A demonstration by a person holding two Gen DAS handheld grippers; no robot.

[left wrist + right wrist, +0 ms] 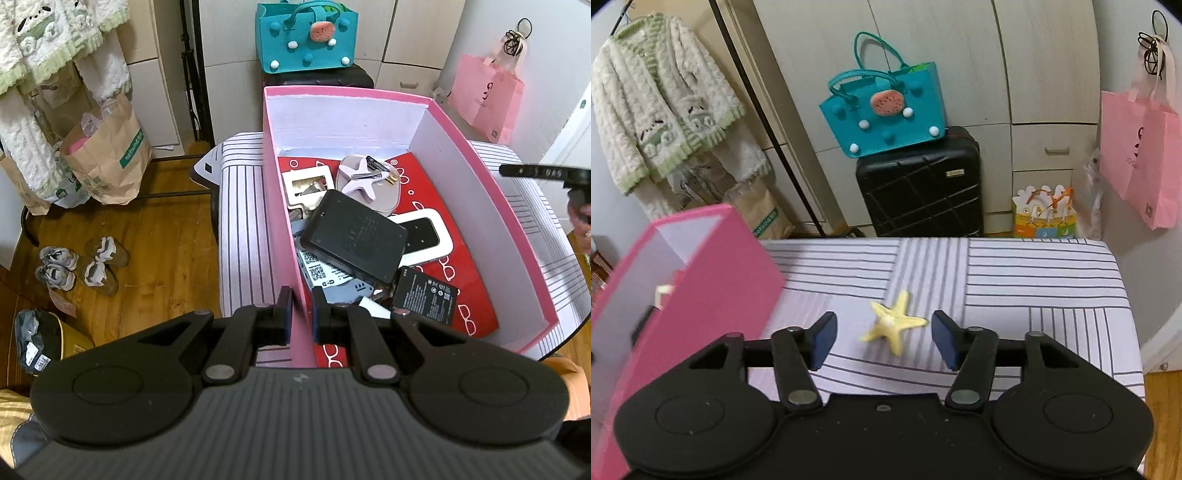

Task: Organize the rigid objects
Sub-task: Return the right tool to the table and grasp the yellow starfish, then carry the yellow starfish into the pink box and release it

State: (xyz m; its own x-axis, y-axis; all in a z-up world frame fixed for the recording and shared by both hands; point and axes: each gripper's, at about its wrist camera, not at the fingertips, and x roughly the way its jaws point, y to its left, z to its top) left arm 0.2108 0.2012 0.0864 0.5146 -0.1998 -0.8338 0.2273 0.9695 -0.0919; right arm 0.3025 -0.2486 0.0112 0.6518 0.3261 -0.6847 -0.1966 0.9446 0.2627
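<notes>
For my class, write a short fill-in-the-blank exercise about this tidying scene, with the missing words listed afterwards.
1. The left gripper is clamped on the near wall of the ____ box.
2. Between the open right gripper's pads, untouched, lies a yellow ____ on the striped cloth.
3. A teal bag sits on top of a black ____.

Missing words: pink; starfish; suitcase

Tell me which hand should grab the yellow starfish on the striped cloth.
Right. The right gripper is open, with the yellow starfish lying between its jaws on the striped cloth. The left gripper is shut on the pink box wall, so it is busy.
</notes>
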